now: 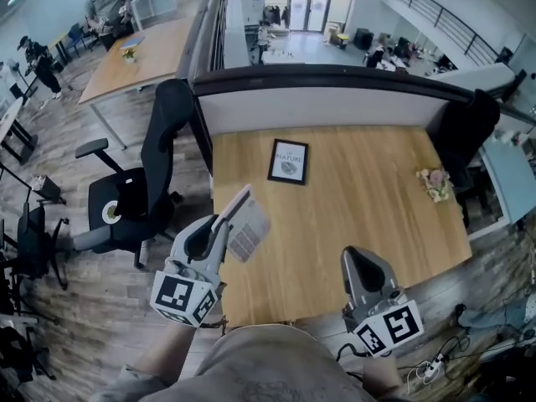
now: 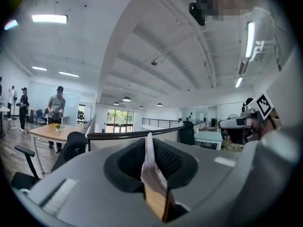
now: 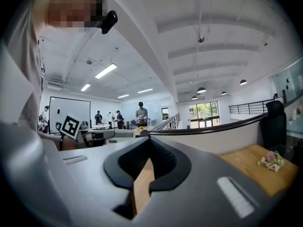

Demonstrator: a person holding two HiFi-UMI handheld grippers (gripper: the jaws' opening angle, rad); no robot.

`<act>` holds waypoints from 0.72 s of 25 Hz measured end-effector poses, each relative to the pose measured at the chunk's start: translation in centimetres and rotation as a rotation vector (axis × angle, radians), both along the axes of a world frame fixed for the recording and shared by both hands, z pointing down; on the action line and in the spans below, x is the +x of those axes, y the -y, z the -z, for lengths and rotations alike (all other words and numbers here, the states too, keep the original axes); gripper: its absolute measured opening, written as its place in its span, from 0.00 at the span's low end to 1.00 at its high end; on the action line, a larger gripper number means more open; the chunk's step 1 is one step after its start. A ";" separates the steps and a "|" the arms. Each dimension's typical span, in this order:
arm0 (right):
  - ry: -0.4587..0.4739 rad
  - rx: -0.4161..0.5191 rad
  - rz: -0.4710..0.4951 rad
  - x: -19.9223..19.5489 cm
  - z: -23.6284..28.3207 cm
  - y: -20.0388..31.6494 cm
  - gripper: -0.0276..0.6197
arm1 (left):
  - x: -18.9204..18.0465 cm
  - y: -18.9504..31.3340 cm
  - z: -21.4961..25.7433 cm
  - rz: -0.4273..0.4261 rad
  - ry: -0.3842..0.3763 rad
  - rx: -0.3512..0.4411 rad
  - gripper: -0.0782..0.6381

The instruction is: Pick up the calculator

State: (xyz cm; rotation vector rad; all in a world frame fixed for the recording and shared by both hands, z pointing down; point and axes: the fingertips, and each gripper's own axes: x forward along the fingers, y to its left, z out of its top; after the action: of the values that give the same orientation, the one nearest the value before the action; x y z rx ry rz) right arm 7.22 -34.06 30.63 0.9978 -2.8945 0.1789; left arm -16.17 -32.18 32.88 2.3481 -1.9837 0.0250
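Observation:
In the head view my left gripper (image 1: 226, 219) is shut on the calculator (image 1: 248, 227), a pale grey slab with rows of keys held tilted above the front left of the wooden desk (image 1: 360, 208). The left gripper view shows the calculator (image 2: 150, 167) edge-on as a thin white strip pinched between the dark pads (image 2: 165, 157). My right gripper (image 1: 353, 256) hovers over the desk's front edge to the right, with its jaws together and nothing in them. In the right gripper view its pads (image 3: 163, 157) meet at the tip (image 3: 149, 139) and only desk wood shows behind.
A black-framed picture (image 1: 288, 161) lies flat near the back of the desk. A small bunch of flowers (image 1: 435, 183) lies at its right edge. A grey partition (image 1: 327, 103) closes off the back. A black office chair (image 1: 134, 195) stands to the left. People stand far off.

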 end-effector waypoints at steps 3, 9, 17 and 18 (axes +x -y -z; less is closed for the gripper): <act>-0.016 -0.063 0.018 -0.4 -2.3 -0.1 0.06 | 1.1 -0.1 -2.0 -0.004 -0.006 -0.044 0.18; -0.038 -0.136 0.029 -0.2 -4.9 0.2 0.06 | 2.1 0.1 -4.8 -0.015 -0.021 -0.114 0.18; -0.037 -0.135 0.008 1.1 -4.5 0.2 0.06 | 2.8 0.2 -3.9 -0.033 -0.010 -0.103 0.18; -0.037 -0.135 0.006 1.1 -4.6 0.3 0.06 | 2.9 0.2 -3.8 -0.038 -0.006 -0.102 0.18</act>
State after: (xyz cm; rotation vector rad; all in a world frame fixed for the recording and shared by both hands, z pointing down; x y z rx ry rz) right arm 8.36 -34.31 35.25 0.9589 -2.8079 0.3467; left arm -13.29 -32.41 36.70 2.3190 -1.8871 0.1177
